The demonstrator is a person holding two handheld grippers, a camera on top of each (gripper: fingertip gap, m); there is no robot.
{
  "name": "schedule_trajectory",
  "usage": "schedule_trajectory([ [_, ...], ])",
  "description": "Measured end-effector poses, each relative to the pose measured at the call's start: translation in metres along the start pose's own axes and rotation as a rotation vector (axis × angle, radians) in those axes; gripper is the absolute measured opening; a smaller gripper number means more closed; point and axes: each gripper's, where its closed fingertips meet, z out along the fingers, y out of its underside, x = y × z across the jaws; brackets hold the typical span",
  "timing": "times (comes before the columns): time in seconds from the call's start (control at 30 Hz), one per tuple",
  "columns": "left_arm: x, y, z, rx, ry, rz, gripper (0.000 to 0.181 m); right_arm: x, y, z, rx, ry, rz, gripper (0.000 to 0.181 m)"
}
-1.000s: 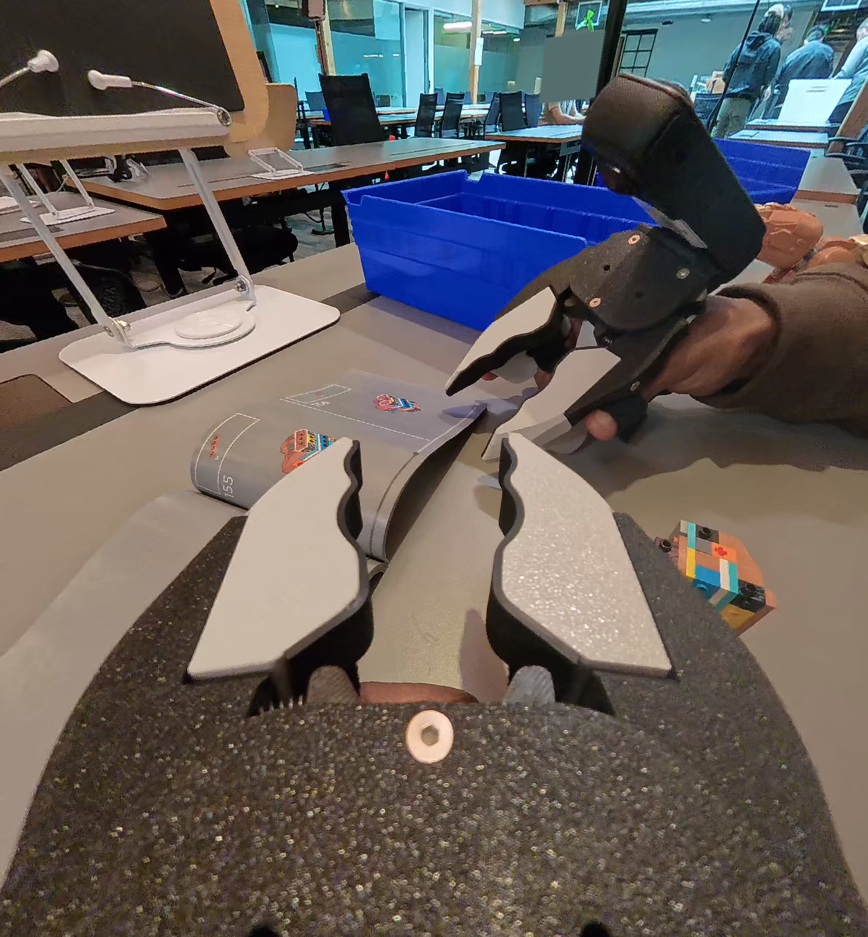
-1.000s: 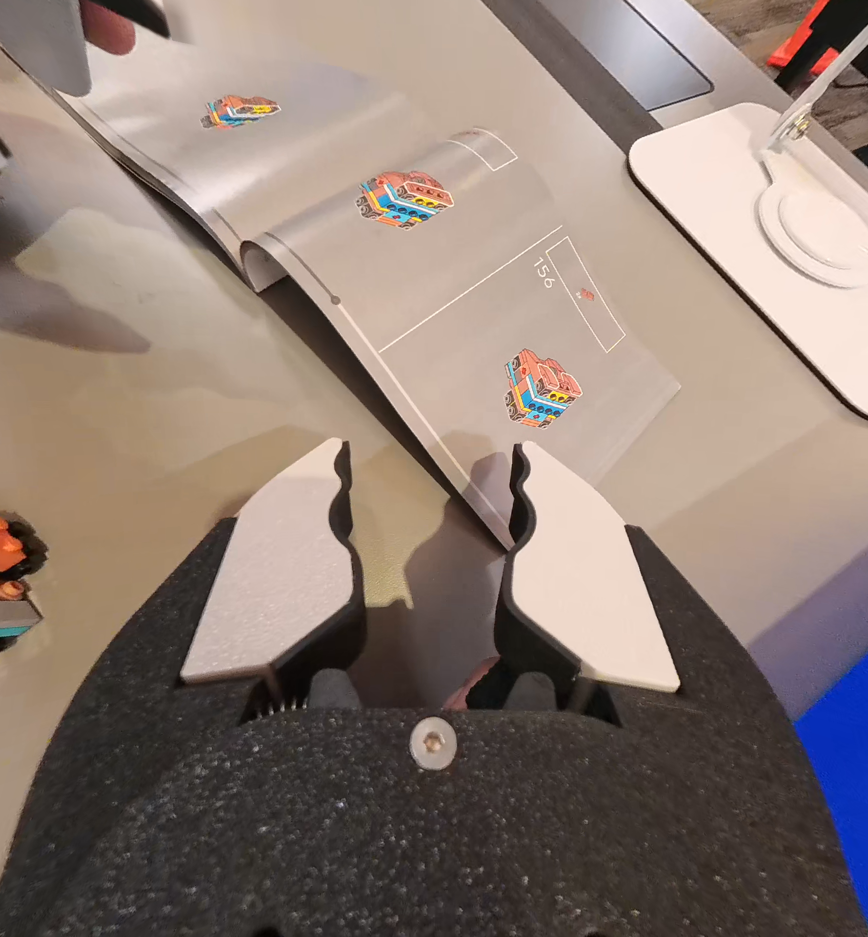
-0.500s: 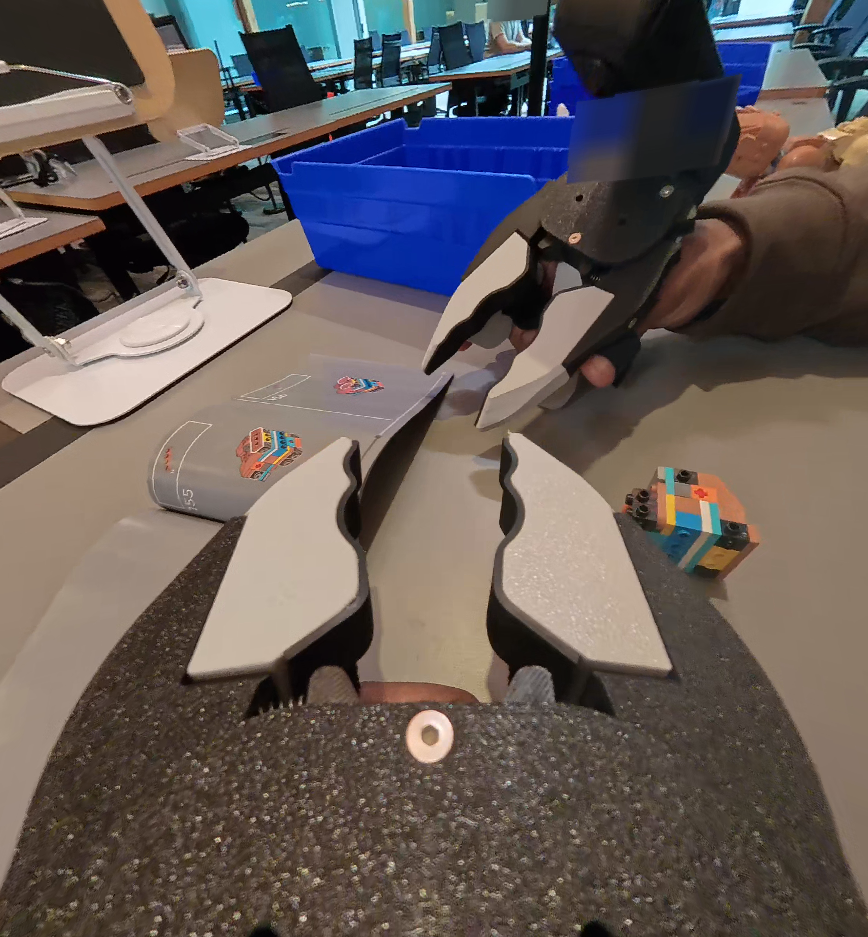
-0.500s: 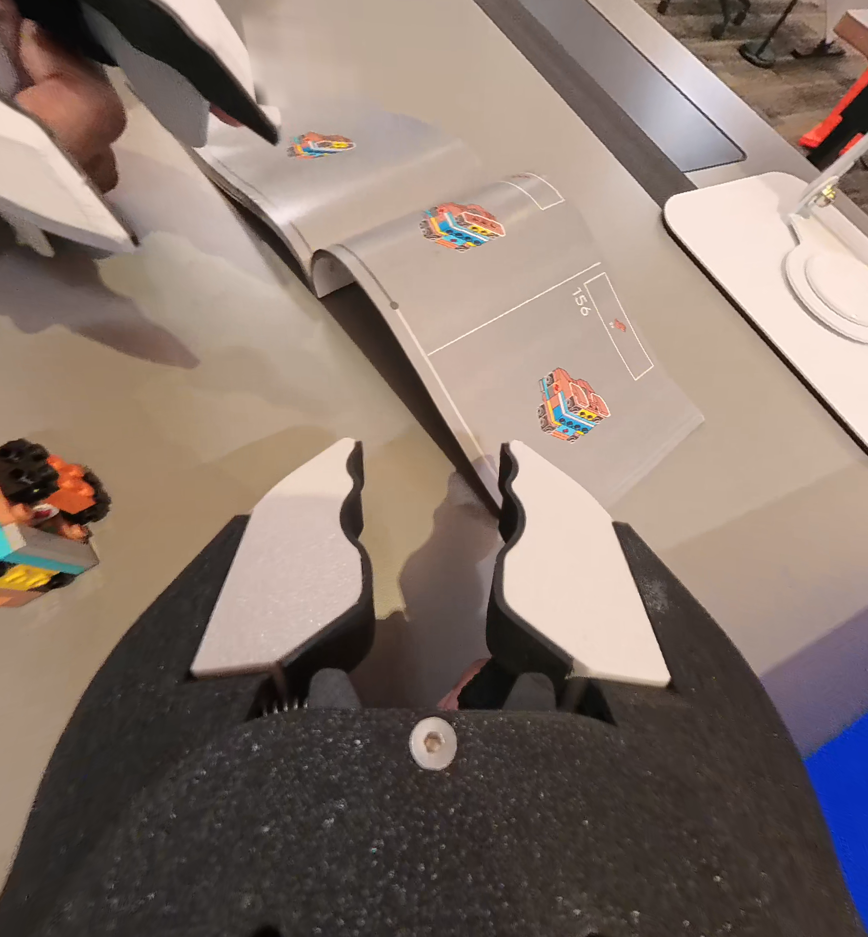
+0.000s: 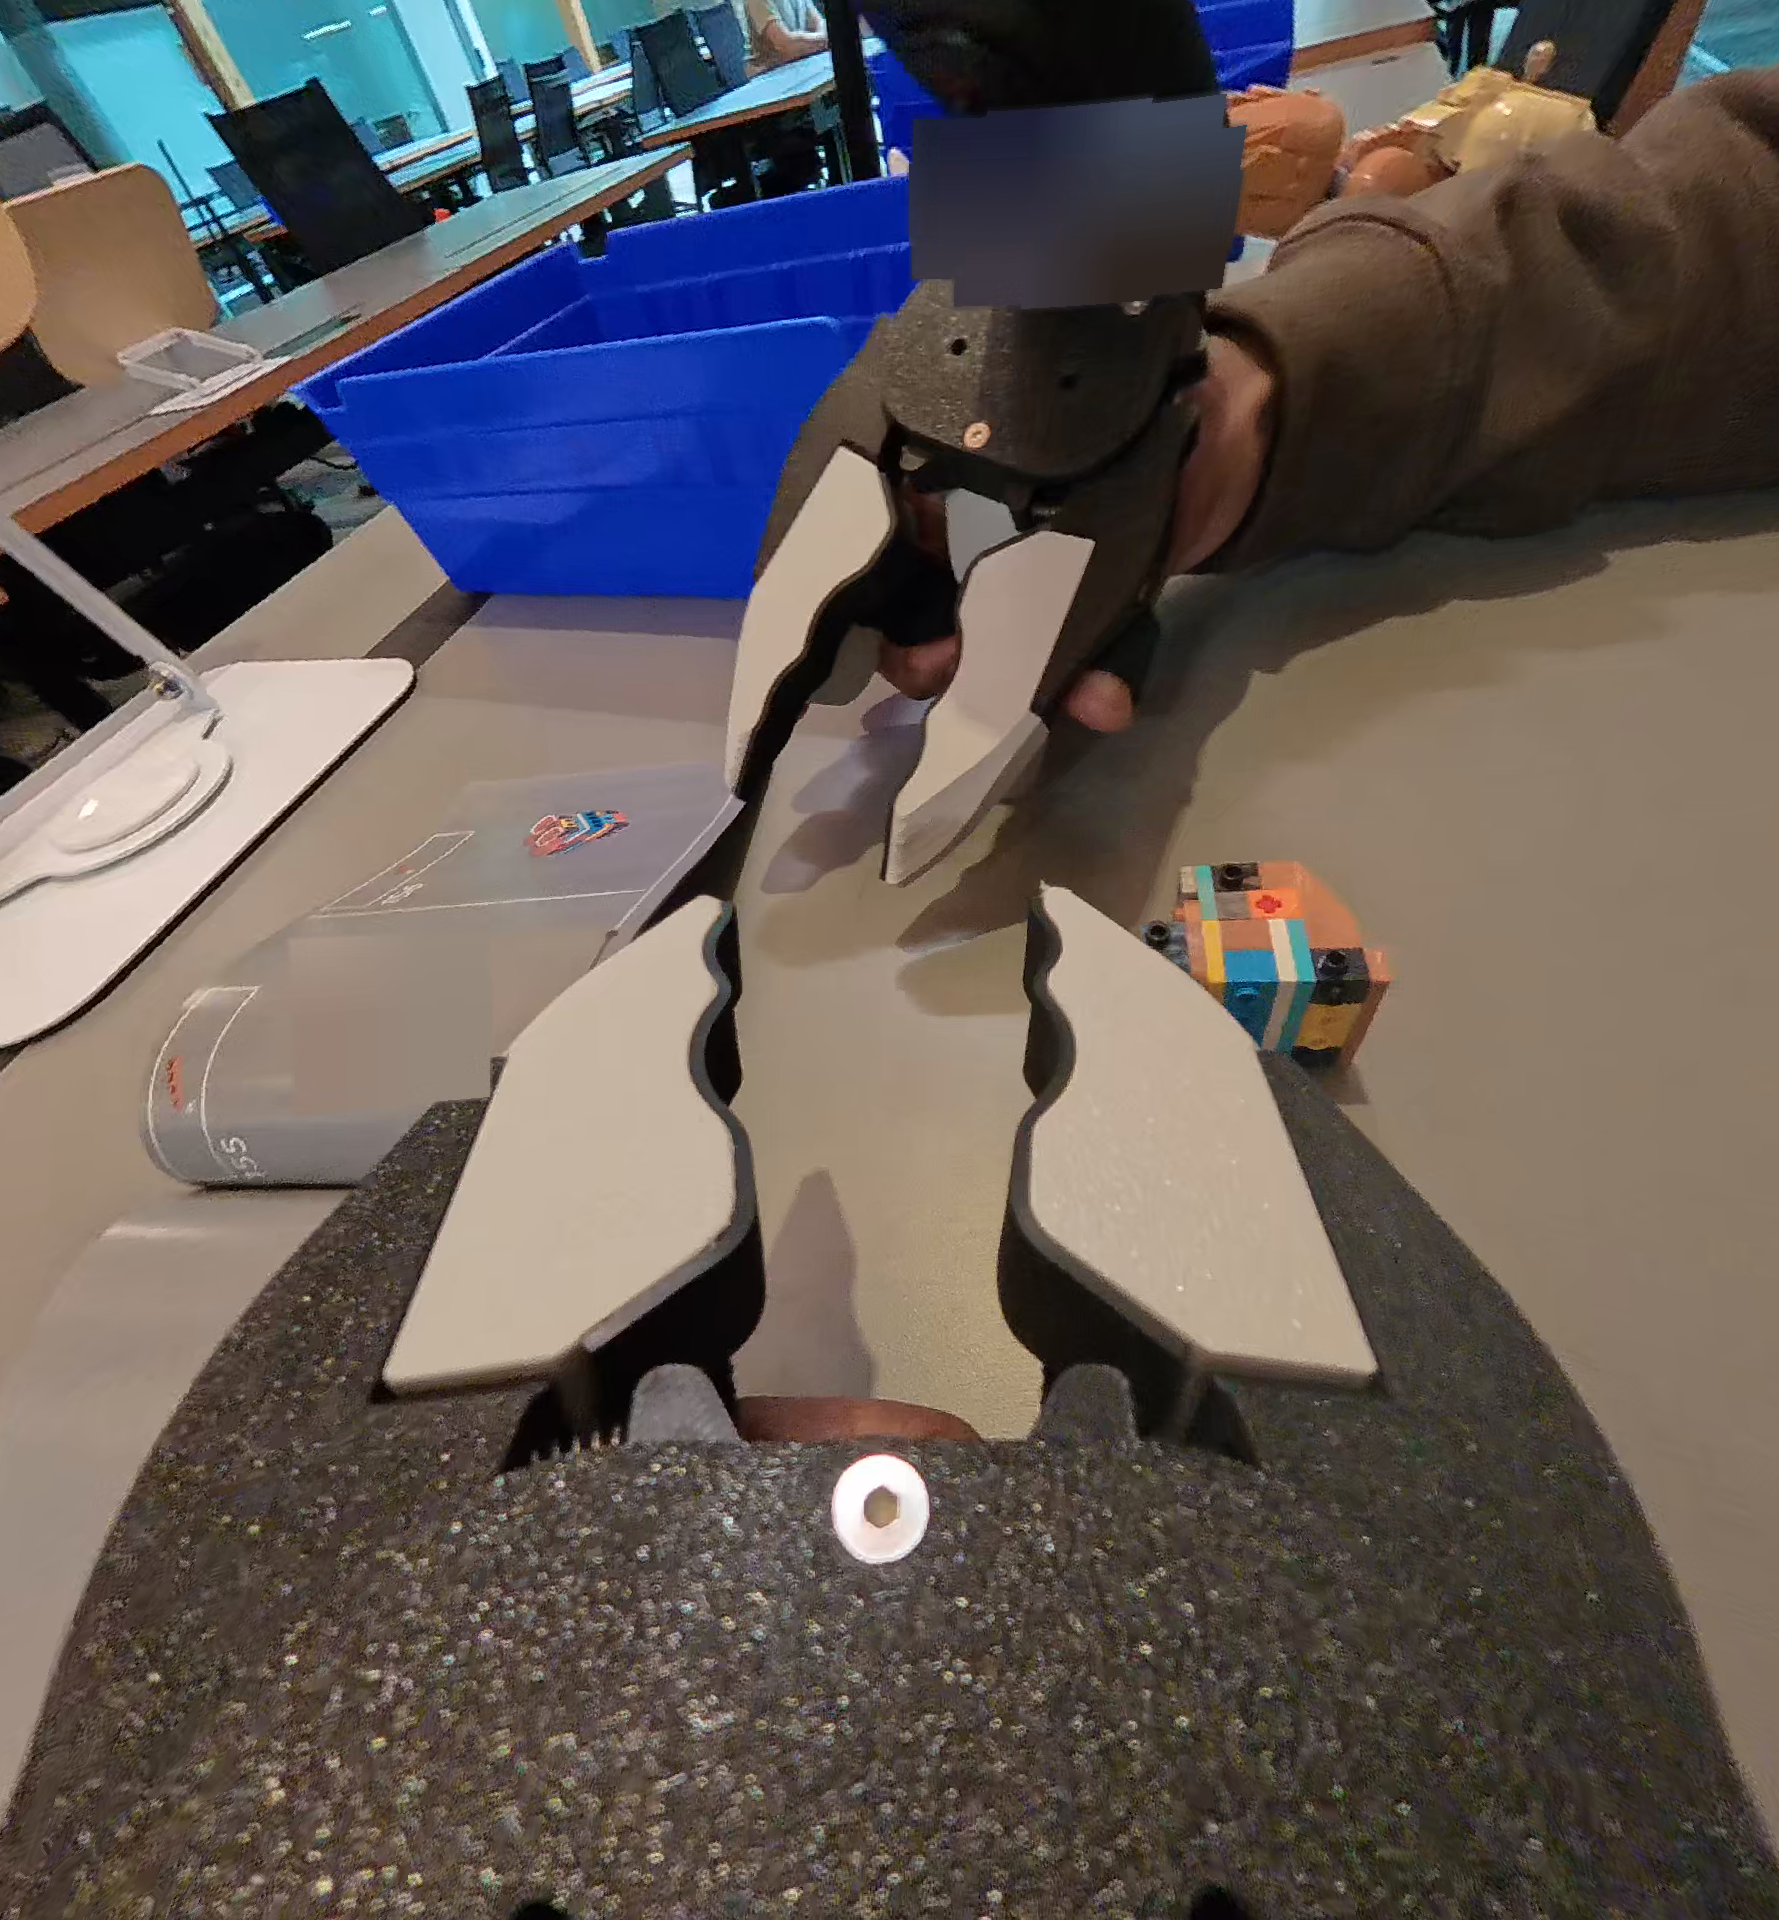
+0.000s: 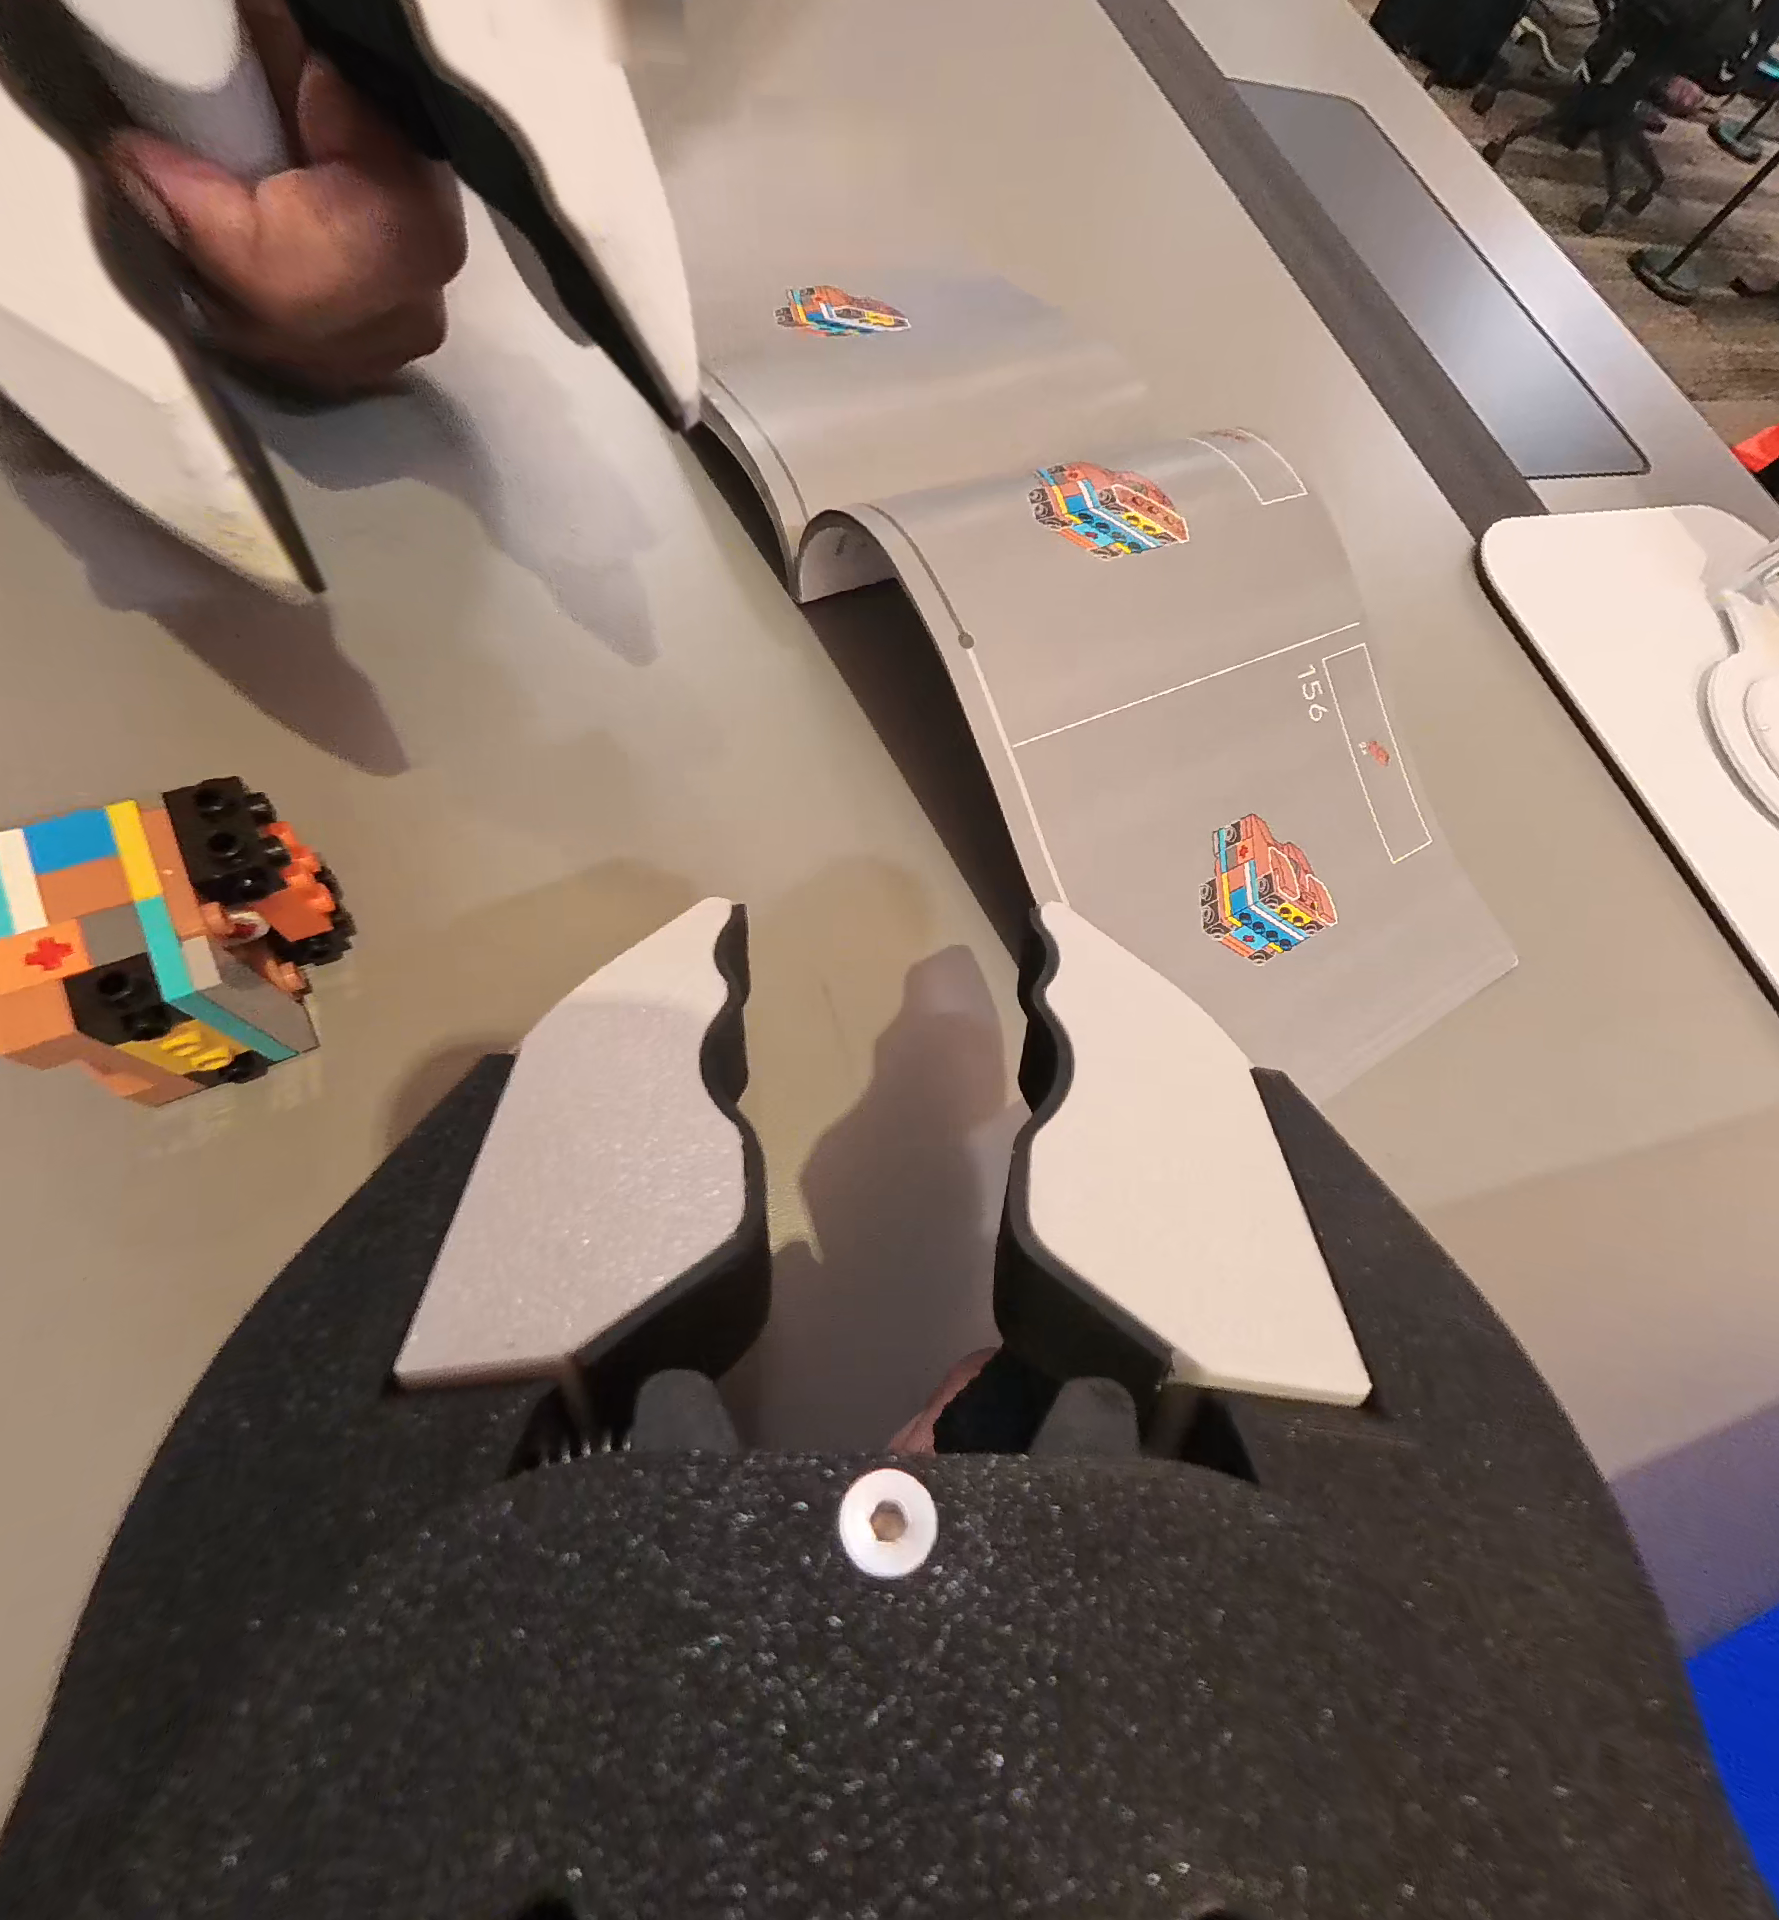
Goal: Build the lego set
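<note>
The grey worktop point(image 5: 1487, 831) carried an open instruction booklet point(image 6: 1176, 644), its pages arching off the surface, and a partly built lego model point(image 6: 116, 935) lying apart from it. Both grippers hung empty with jaws spread: the left gripper point(image 5: 880, 935) and the right gripper point(image 6: 885, 935). The model sat outside both gaps, beside the left gripper's right finger. A good pickup would likely square the jaws across flat sides, avoiding the studded end.
</note>
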Motion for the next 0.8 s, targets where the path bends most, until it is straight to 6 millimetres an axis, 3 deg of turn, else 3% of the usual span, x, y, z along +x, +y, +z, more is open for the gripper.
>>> schedule_trajectory([
  [0.23, 0.012, 0.003, 0.003, -0.02, 0.037, 0.087, 0.053, -0.001, 0.0, 0.0, -0.003, 0.005, -0.014, 0.048],
  [0.8, 0.014, 0.008, 0.005, -0.038, 0.048, 0.102, 0.053, -0.001, 0.001, 0.0, -0.002, 0.01, -0.023, 0.047],
])
